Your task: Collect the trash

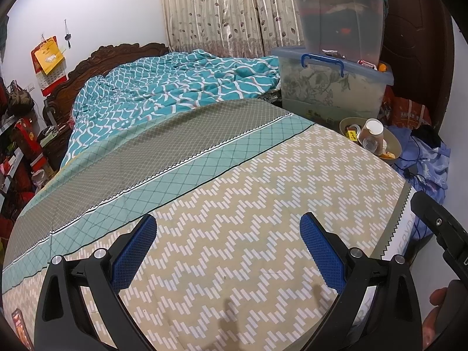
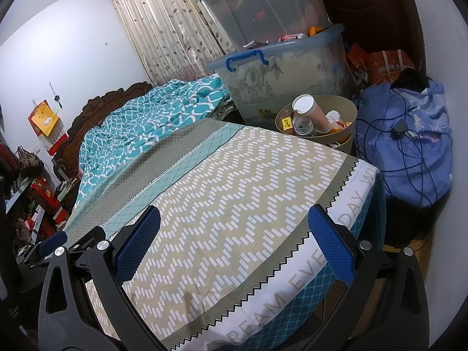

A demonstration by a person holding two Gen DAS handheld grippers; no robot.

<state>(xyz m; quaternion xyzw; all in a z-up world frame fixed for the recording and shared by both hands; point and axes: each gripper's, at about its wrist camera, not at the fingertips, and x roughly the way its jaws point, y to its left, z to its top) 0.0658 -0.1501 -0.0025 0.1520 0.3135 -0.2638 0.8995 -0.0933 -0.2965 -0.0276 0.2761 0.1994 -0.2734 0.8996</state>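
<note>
Both grippers, left (image 1: 228, 251) and right (image 2: 234, 245), hover empty over the bedsheet (image 2: 234, 175) with jaws spread, seemingly done or between pickups, since the trash (image 2: 310, 115) sits in the bin (image 2: 348, 122) at upper right beside the bed.

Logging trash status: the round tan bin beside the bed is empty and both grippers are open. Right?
Not empty. The right wrist view shows the round tan bin holding a white-lidded cup and crumpled paper. Left gripper and right gripper are open.
</note>
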